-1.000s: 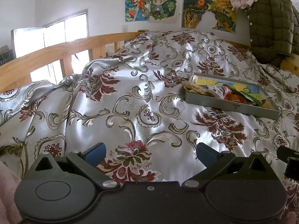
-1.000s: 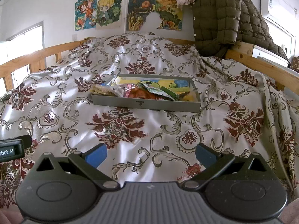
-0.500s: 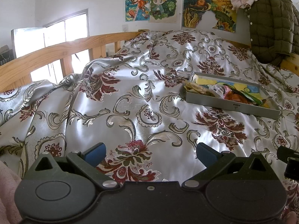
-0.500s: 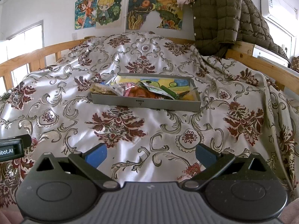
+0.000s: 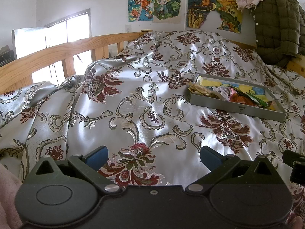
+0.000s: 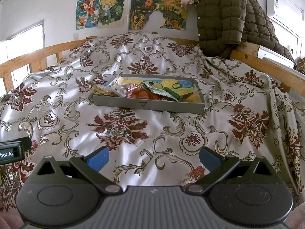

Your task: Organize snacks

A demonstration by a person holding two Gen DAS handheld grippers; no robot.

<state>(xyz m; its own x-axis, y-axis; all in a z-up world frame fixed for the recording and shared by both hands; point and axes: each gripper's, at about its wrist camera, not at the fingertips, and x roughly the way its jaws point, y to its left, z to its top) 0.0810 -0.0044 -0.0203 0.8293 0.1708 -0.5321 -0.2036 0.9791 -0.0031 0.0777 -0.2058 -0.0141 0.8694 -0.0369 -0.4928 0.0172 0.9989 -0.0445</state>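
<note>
A shallow grey tray [image 6: 148, 105] lies on the bed, holding several snack packets [image 6: 142, 92]: a clear pack of biscuits at its left, red and orange packs in the middle, green ones to the right. The tray also shows in the left wrist view [image 5: 236, 108] at the right. My right gripper [image 6: 153, 157] is open and empty, well short of the tray. My left gripper [image 5: 153, 157] is open and empty, to the tray's left and nearer than it.
A silver floral bedspread [image 6: 122, 126] covers the bed. Wooden rails run along the left [image 5: 57, 49] and right [image 6: 266, 66]. An olive quilted jacket [image 6: 226, 19] hangs at the far right corner. Posters [image 6: 114, 9] hang on the back wall.
Both views have tilted slightly, so the tray sits a little lower in the frames. Both grippers stay open and empty.
</note>
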